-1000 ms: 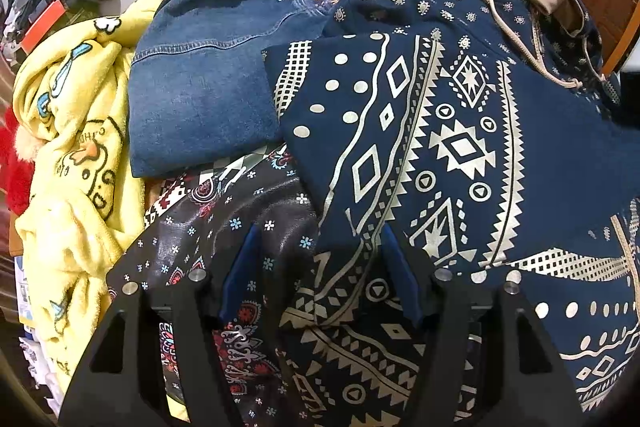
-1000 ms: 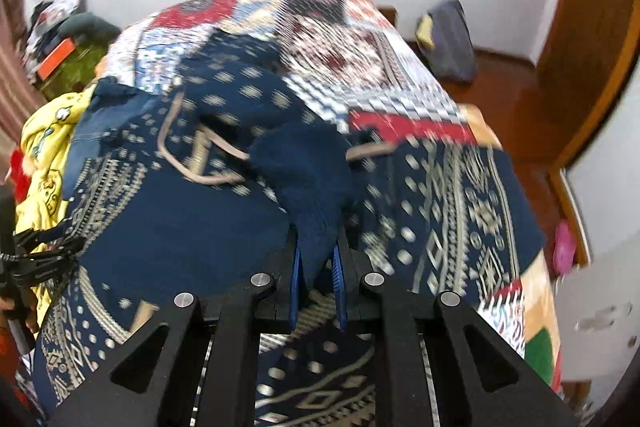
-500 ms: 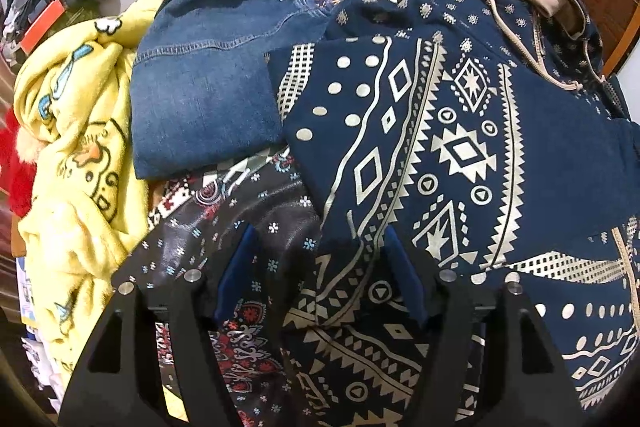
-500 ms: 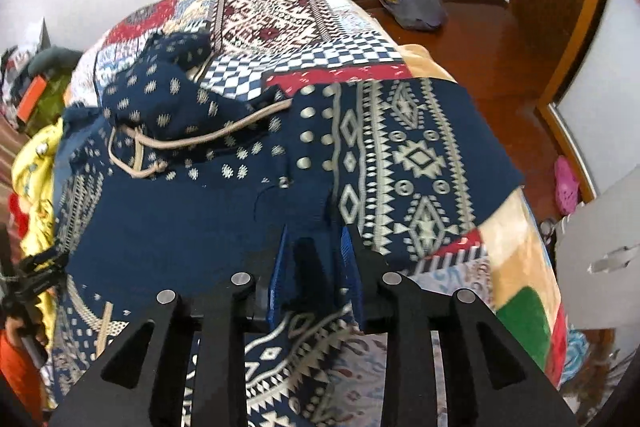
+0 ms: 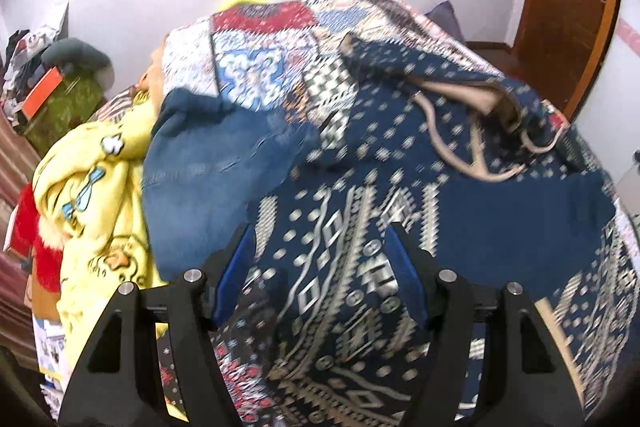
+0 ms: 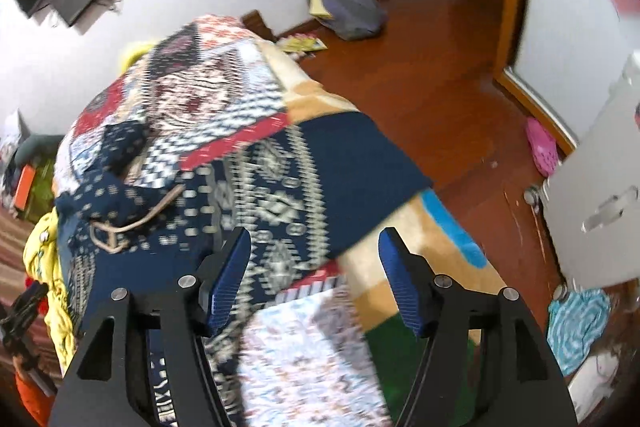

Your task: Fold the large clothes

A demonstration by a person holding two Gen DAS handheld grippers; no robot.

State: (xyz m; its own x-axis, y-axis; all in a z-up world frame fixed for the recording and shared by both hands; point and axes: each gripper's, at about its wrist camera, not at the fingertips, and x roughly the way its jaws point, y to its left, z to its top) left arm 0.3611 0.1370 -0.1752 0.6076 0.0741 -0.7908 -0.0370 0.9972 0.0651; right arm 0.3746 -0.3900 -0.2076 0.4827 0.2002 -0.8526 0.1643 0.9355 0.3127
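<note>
A navy hoodie with a cream geometric pattern lies spread on the patchwork bedspread, its hood and cream drawstrings toward the far side. My left gripper is open and empty, hovering just above the hoodie's left part. In the right wrist view the hoodie covers the bed's middle, one sleeve reaching the right bed edge. My right gripper is wide open and empty, above the hoodie's near right part and the bedspread.
Folded blue jeans and a yellow cartoon blanket lie left of the hoodie. Right of the bed are the wooden floor, a grey bag, a pink slipper and a white cabinet.
My right gripper let go of the navy fabric it was pinching, opened wide and swung to the right bed edge. My left gripper, open throughout, tilted up and moved forward over the hoodie.
</note>
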